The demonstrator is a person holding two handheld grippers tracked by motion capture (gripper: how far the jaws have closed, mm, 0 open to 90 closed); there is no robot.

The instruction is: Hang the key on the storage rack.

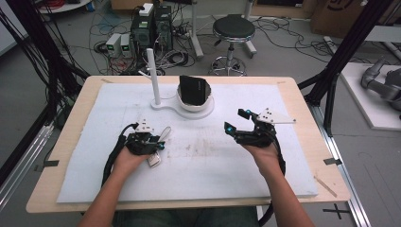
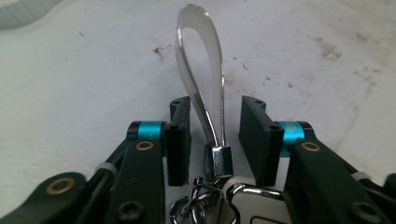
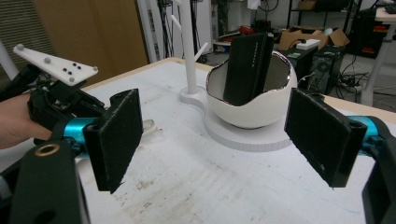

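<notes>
A keyring lies on the white mat: a silver loop [image 2: 201, 60] joined to a white and chrome key fob [image 2: 247, 205], and in the high view the loop [image 1: 165, 133] lies just beyond the fob [image 1: 153, 161]. My left gripper [image 1: 159, 142] points down over it and is open. Its two black jaws stand on either side of the loop's lower end in the left gripper view [image 2: 215, 105], with a gap on the right side. My right gripper [image 1: 235, 120] is lifted above the mat at the right, open wide and holding nothing [image 3: 219, 135].
At the back of the mat [image 1: 213, 156] stands a white holder with an upright peg post [image 1: 152, 75] and a bowl [image 1: 195, 103] containing a black wallet [image 1: 193, 89]. The right gripper view faces this bowl [image 3: 252, 114]. Beyond the table are a stool, cables and boxes.
</notes>
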